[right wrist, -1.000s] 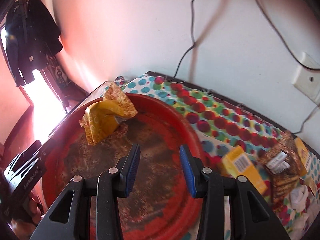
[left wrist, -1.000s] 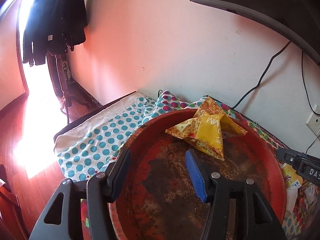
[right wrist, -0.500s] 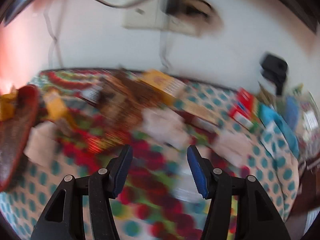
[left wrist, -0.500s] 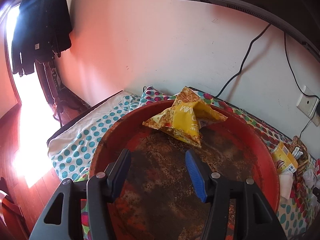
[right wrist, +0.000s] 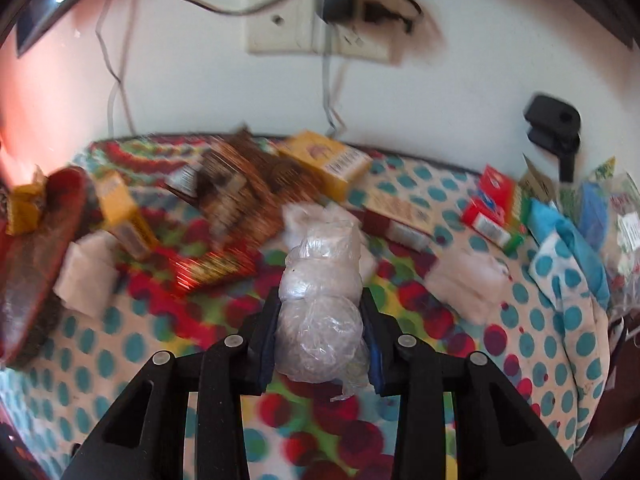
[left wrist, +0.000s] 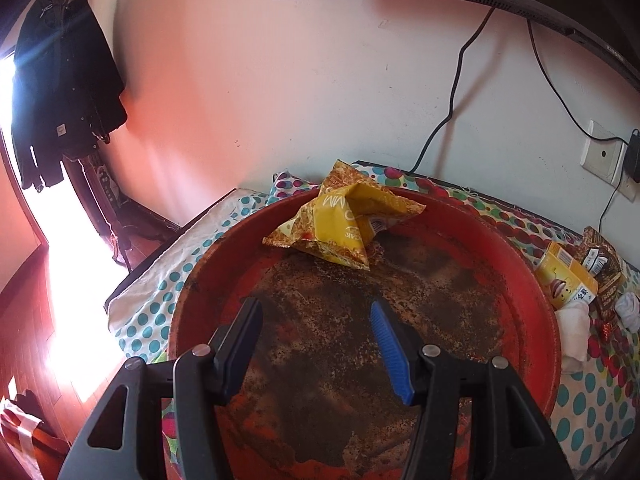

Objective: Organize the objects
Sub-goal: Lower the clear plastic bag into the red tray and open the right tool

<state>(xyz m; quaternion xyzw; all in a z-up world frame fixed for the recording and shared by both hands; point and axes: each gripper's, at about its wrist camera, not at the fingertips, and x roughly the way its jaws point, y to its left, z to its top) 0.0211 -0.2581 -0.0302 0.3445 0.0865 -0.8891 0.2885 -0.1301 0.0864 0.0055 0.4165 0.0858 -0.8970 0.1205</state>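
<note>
Two grippers in play. Right gripper (right wrist: 320,336) has its fingers (right wrist: 267,340) closed in on a clear plastic bag (right wrist: 320,304) of pale, lumpy contents; the bag fills the gap between them and bulges up and forward past the tips. Its long axis runs along the fingers, away from the camera. Whether it is lifted off the spotted cloth (right wrist: 120,352) or resting on it, I cannot tell; the background is smeared with motion blur.

Left gripper (left wrist: 316,320) hangs over the red tray (left wrist: 536,300), fingers spread wide, nothing between them. One item is in the tray: a yellow snack packet (left wrist: 340,228), crumpled, lying at the far rim.

Key relation: from the right wrist view the tray sits at the far left edge, well apart from the held bag, with a white folded tissue (right wrist: 86,276) and a yellow box (right wrist: 120,208) between them. So the bag's likely destination lies to the left of the right gripper, across its own fingers' axis. A leftward swing seems called for, then a release over the tray's bare centre, which the left gripper now overhangs.

Remaining clutter on the bench: brown wrapper (right wrist: 240,188), second yellow box (right wrist: 324,160), red cartons (right wrist: 492,204), blue packets at far right. Judgement: early in the sort, most items not yet gathered. Risk: soft bag slipping or snagging on the boxes during the crossing.
</note>
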